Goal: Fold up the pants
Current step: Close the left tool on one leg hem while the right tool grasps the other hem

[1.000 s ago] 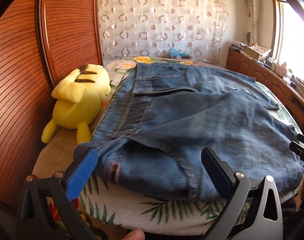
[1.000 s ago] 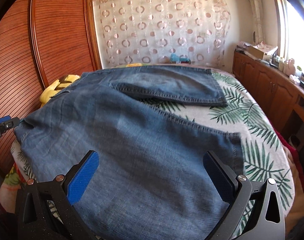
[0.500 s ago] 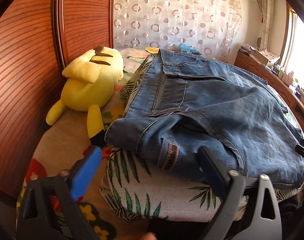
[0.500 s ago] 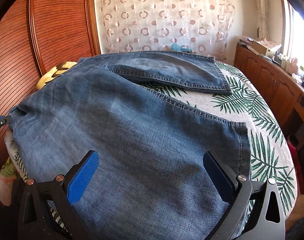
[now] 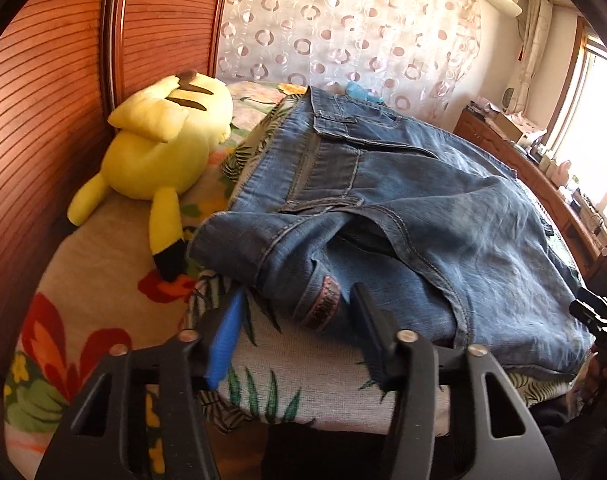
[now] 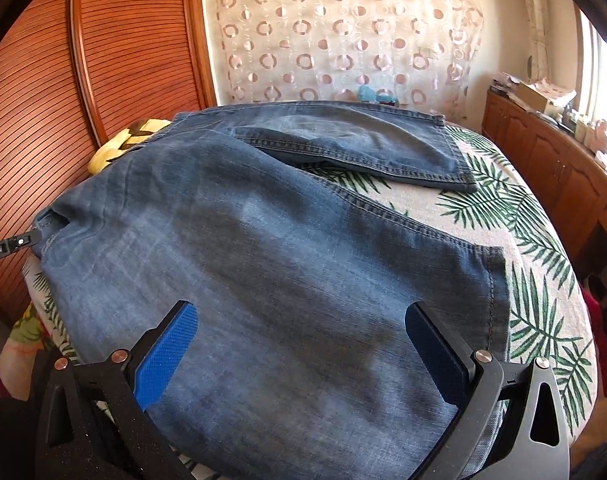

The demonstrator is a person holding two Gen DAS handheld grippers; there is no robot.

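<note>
Two grippers frame your view of the jeans (image 5: pixel 423 216), which lie spread across the bed (image 5: pixel 315 376) on its palm-leaf cover. Your left gripper (image 5: pixel 295 324) sits at the near waistband corner, its jaws partly closed in around the denim there; the blue pad (image 5: pixel 225 340) is just beside the fabric edge and the black finger (image 5: pixel 369 332) presses against the cloth near the leather patch (image 5: pixel 321 308). You cannot tell from this angle whether the jaws already pinch the waistband.

Your right gripper (image 6: pixel 299 344) hangs over the near trouser leg (image 6: pixel 283 280) with its jaws spread wide and released, the denim lying flat between the blue pad (image 6: pixel 165 360) and the dark pad (image 6: pixel 435 356). The far leg (image 6: pixel 355 140) stretches toward the curtain (image 6: pixel 343 32), apart from the near one, with leaf-print cover showing between their hems.

From the right wrist view, the left gripper's tip (image 6: pixel 15 244) touches the waist end of the jeans at the left edge. A yellow plush toy (image 5: pixel 163 148) lies beside the jeans against the wooden wardrobe (image 5: pixel 43 100). A wooden cabinet (image 6: pixel 551 160) runs along the right under the window.
</note>
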